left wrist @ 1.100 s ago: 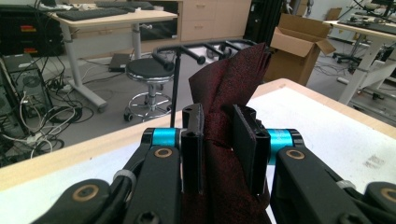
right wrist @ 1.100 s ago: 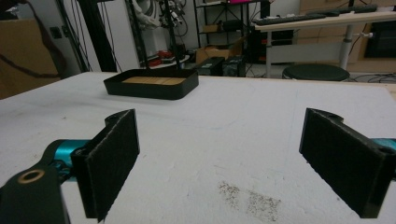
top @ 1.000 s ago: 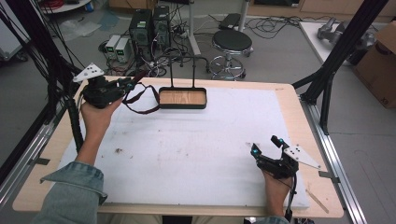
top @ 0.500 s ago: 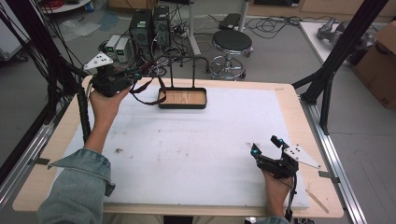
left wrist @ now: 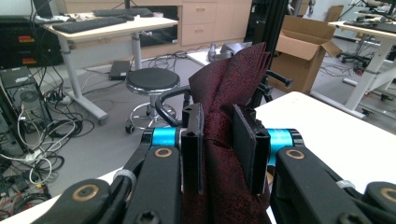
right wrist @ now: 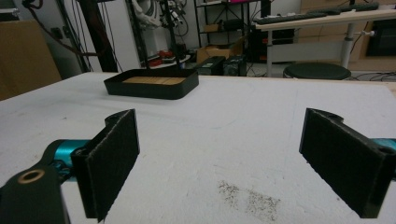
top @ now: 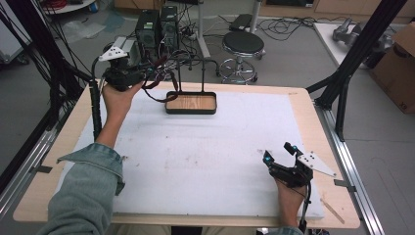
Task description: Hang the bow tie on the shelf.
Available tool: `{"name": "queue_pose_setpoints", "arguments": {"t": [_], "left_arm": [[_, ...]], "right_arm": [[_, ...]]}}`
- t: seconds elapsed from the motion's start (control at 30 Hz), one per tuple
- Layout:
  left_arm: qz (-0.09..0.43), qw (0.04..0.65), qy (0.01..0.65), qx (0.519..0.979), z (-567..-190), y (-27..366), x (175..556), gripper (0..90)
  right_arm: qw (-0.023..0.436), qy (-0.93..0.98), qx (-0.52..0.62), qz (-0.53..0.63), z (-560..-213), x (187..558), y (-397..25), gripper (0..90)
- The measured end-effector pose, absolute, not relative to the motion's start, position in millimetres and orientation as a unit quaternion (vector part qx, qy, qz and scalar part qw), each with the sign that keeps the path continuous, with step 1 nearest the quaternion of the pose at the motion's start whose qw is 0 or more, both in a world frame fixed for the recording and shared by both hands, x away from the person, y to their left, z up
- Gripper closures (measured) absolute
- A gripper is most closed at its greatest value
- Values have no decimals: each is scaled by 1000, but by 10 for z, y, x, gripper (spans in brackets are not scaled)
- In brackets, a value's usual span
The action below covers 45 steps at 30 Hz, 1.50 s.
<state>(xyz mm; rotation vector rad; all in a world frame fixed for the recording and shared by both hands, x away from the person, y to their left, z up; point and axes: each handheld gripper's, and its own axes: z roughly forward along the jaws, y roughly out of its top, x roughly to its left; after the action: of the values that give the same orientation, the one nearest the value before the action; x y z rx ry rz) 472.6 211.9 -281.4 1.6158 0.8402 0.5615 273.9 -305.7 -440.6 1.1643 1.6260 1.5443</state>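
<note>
A dark red tie (left wrist: 236, 88) is pinched between the pads of my left gripper (left wrist: 224, 135), which is shut on it. In the high view that left gripper (top: 146, 73) is raised over the table's far left corner, and the tie (top: 155, 92) droops from it in a loop toward the black tray (top: 191, 112) with a wooden floor. A thin black hanger rail (top: 202, 72) rises from the tray. My right gripper (top: 277, 152) rests near the front right of the white mat, open, with nothing between its jaws (right wrist: 219, 154). The tray (right wrist: 152, 89) lies far ahead of it.
A white foam mat (top: 205, 156) covers most of the wooden table. Black frame struts (top: 350, 58) stand at the right and left edges. Behind the table are a round stool (top: 242, 44), computer towers (top: 156, 24) with cables, and a cardboard box (top: 399, 68).
My left gripper has risen and moved away from the person and slightly right with the tie, closer to the hanger rail. The right gripper has stayed put.
</note>
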Motion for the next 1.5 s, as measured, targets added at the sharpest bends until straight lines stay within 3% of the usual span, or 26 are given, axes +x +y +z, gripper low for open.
{"name": "queue_pose_setpoints", "arguments": {"t": [0.63, 1.5], "left_arm": [[239, 559, 396, 688, -2980, 2101, 5178, 736], [232, 557, 405, 687, -3239, 2242, 5305, 733]], "right_arm": [[302, 614, 438, 583, -4408, 2744, -3066, 111], [294, 618, 438, 582, -4415, 2756, -3059, 111]]}}
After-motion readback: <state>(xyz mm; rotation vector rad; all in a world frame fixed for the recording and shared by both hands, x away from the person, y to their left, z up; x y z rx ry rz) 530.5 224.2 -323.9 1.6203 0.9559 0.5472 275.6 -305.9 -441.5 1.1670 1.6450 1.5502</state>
